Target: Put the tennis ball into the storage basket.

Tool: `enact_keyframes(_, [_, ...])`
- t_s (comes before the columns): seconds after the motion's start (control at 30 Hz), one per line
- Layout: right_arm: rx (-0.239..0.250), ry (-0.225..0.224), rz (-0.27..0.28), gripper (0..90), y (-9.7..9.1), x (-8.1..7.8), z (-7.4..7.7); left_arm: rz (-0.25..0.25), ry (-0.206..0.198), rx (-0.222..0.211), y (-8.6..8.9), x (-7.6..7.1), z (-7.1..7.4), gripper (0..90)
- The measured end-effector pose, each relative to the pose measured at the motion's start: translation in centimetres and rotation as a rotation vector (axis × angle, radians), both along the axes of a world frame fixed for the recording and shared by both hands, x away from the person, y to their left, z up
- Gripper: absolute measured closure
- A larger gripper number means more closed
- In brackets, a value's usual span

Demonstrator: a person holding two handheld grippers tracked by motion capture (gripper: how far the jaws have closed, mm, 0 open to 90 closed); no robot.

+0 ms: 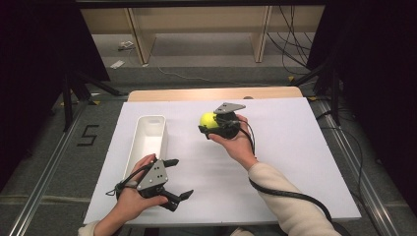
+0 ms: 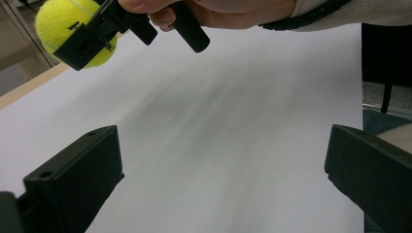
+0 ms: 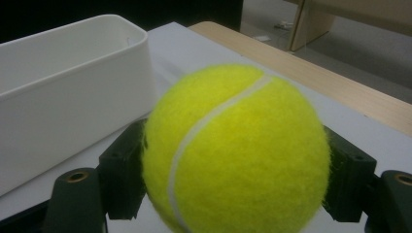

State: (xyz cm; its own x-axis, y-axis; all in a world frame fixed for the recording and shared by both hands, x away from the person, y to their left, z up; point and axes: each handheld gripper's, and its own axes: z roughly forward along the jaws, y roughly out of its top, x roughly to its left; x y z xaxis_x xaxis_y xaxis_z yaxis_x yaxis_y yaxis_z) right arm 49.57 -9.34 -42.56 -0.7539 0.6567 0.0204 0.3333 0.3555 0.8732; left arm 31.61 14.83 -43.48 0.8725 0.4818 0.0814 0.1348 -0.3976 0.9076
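The right gripper (image 1: 212, 127) pinches the ball (image 1: 208, 119), lifted just beside the tub (image 1: 147, 122); dropping it in remains. The left gripper (image 1: 178, 178) waits, jaws spread.

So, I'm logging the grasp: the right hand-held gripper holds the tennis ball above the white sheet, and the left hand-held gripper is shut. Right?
Not quite. The left hand-held gripper is open, its jaws spread wide in the left gripper view. The right hand-held gripper does hold the tennis ball above the white sheet.
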Motion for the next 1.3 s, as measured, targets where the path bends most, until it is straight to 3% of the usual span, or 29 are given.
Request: enact_keyframes(1.3, [0.053,-0.031,0.062,26.1,1.5,-1.9,2.1,0.000,0.000,0.001,0.0,0.0,0.0,0.0])
